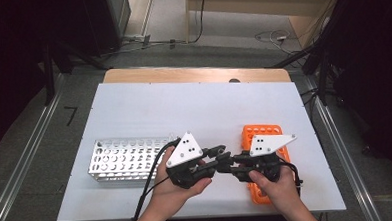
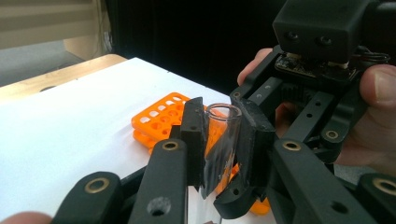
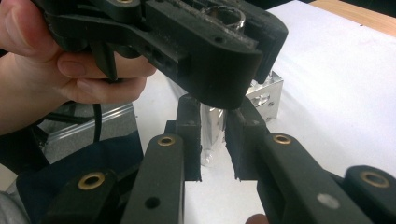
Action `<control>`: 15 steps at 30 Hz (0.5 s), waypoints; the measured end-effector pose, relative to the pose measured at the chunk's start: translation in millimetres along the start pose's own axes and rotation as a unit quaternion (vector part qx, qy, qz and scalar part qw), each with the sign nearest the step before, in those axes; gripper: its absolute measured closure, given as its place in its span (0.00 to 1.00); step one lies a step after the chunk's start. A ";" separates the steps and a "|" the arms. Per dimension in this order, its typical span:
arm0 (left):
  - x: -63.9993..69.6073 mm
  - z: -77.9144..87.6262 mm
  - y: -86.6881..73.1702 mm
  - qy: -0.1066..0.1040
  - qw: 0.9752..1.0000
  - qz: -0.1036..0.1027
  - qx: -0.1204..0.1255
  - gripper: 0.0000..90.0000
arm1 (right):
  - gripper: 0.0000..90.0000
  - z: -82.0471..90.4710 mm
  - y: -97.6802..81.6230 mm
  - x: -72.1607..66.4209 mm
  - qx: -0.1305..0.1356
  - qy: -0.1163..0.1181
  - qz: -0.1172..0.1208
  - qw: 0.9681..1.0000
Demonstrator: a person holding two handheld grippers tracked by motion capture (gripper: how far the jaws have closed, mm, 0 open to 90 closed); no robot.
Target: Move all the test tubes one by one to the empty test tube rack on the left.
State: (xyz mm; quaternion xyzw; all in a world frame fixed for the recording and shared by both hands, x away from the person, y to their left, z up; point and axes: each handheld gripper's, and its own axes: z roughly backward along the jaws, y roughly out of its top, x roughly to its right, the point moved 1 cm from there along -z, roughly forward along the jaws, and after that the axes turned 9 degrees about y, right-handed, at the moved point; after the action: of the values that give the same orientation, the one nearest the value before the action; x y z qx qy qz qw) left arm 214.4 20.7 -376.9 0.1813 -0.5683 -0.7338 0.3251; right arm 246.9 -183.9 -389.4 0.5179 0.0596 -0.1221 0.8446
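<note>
Above the near middle of the white bench (image 1: 134, 108), the two grippers meet tip to tip over a clear glass test tube (image 2: 223, 140), between the metal rack (image 1: 123, 158) on the left and the orange rack (image 1: 265, 132) on the right. The left gripper (image 2: 219, 140) has its jaws closed on the tube near its open rim, and the right gripper (image 3: 212, 135) clamps the same tube lower down, so both hold it at once, well clear of either rack. This looks like a hand-over from one gripper to the other. To do it well, the receiving gripper should have the glass squarely between its pads before the other lets go, and the release should be slow, with neither hand pulling or twisting, since two rigid grips on one thin tube could snap it. The tube should stay upright, so that it can then be lowered straight into a hole of the metal rack, if that is where it is bound.
</note>
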 end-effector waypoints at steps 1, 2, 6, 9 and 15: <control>-0.3 0.5 0.3 0.001 1.000 0.000 0.003 0.83 | 0.82 0.2 0.0 0.2 0.002 0.002 -0.001 1.000; -0.8 1.1 0.6 0.000 1.000 0.003 0.004 0.84 | 0.82 0.6 0.1 0.4 0.004 0.003 -0.002 1.000; -3.6 2.9 1.5 -0.003 1.000 0.007 0.008 0.84 | 0.76 1.4 0.3 0.8 0.012 -0.001 -0.005 1.000; -5.7 4.6 1.9 0.001 1.000 0.006 0.011 0.84 | 0.58 2.8 -0.6 1.6 0.014 -0.015 -0.009 1.000; -14.6 9.6 3.5 0.017 1.000 0.008 0.017 0.84 | 0.14 9.5 0.1 0.8 0.025 -0.033 -0.006 0.999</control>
State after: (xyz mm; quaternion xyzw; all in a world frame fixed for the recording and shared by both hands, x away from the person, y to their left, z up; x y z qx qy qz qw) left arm 219.8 37.0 -372.3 0.1948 -0.5767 -0.7178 0.3379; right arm 247.5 -192.4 -385.2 0.5347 0.0317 -0.1452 0.8319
